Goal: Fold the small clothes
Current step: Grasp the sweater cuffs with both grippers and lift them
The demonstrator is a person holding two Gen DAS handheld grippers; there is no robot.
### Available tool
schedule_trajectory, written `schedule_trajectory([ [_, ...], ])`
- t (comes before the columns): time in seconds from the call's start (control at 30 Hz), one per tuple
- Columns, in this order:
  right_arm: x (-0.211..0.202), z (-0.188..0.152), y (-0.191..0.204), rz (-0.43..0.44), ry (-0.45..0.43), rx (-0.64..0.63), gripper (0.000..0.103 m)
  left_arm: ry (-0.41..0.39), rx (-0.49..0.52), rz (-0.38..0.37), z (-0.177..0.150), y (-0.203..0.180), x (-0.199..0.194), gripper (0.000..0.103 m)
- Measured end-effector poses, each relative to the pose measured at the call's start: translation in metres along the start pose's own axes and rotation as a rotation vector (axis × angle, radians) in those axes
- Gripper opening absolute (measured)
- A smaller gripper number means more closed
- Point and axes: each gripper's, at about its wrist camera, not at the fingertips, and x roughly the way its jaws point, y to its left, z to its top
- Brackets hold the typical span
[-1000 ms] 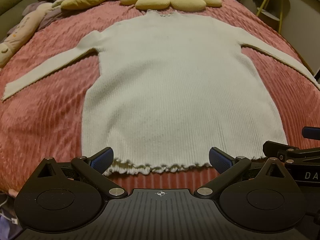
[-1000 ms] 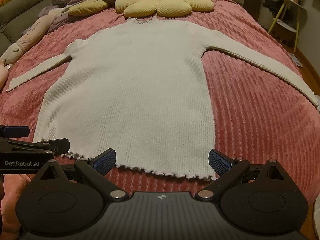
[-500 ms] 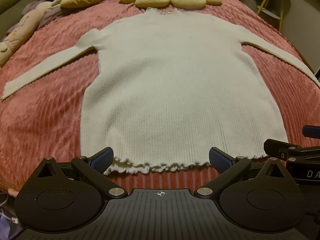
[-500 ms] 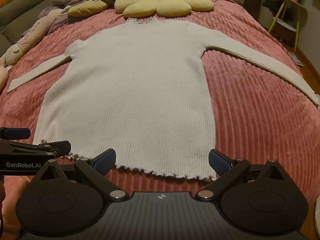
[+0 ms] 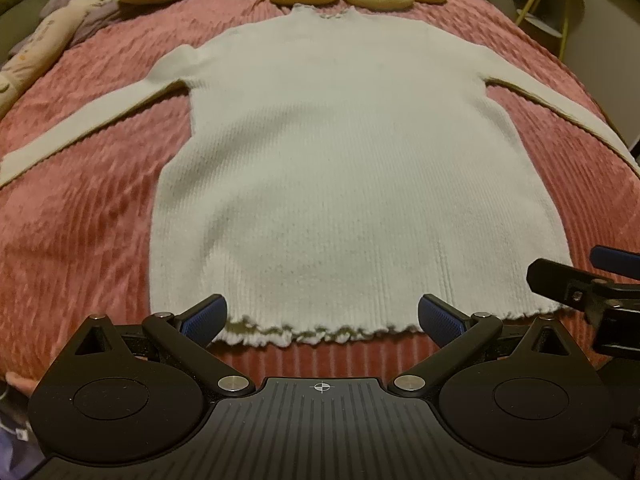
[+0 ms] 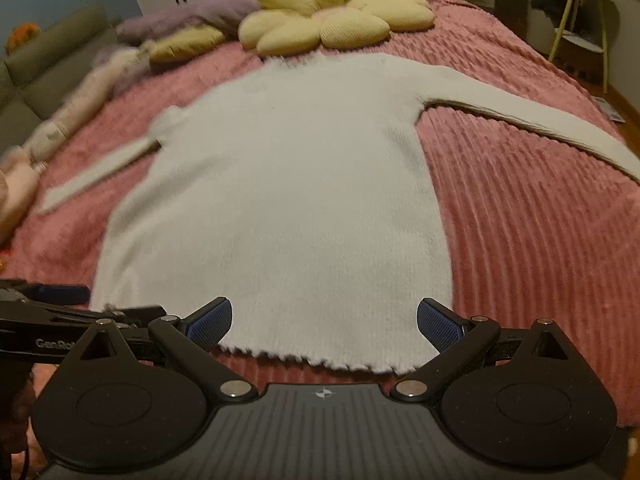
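A cream ribbed long-sleeved sweater point(image 5: 344, 168) point(image 6: 280, 200) lies flat on the pink ribbed bedspread point(image 5: 72, 216), collar far, frilled hem near, both sleeves spread out sideways. My left gripper point(image 5: 320, 318) stands open just before the hem, toward its left half, holding nothing. My right gripper point(image 6: 324, 320) is open too, at the hem's right part, with nothing between its fingers. The right gripper point(image 5: 592, 280) also shows at the right edge of the left wrist view, and the left gripper point(image 6: 60, 304) at the left edge of the right wrist view.
A yellow flower-shaped cushion point(image 6: 332, 20) lies beyond the collar. Purple bedding point(image 6: 192, 20) and a pale plush toy point(image 6: 80, 108) sit along the far left. A yellow-legged side table point(image 6: 580, 20) stands right of the bed. Bare bedspread point(image 6: 540, 240) lies right of the sweater.
Both grippers have moved forward a little toward the hem; the right wrist view has tilted and shifted, with motion blur. The sweater has not moved and both grippers stay open.
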Motion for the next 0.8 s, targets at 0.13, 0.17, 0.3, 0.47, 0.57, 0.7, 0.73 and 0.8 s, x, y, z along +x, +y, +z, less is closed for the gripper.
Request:
schedule_trajectory([
  [0.13,0.008,0.001,-0.022,0.077,-0.04,0.058,0.099,-0.058,0.023,0.04,0.007,-0.003,0.005,0.103],
  [0.17,0.012,0.004,-0.031,0.065,-0.039,0.086,0.099,-0.074,0.028,0.048,0.01,-0.003,0.007,0.103],
  [0.3,0.026,0.027,-0.089,-0.002,-0.077,0.261,0.099,-0.124,0.021,0.028,0.028,-0.003,0.02,0.103],
  [0.47,0.024,0.053,-0.195,-0.103,-0.316,0.559,0.099,-0.221,0.03,0.004,0.052,-0.009,0.04,0.103],
  [0.57,0.027,0.061,-0.262,-0.174,-0.405,0.76,0.087,-0.204,0.035,0.031,0.072,-0.017,0.061,0.103],
  [0.7,0.037,0.056,-0.331,-0.229,-0.437,1.001,0.072,-0.159,0.016,0.054,0.089,-0.02,0.092,0.103],
  [0.73,0.041,0.054,-0.342,-0.232,-0.44,1.033,0.063,-0.153,0.01,0.055,0.091,-0.019,0.099,0.103],
  [0.8,0.047,0.047,-0.357,-0.232,-0.447,1.102,0.054,-0.138,-0.011,0.054,0.095,-0.016,0.111,0.103],
])
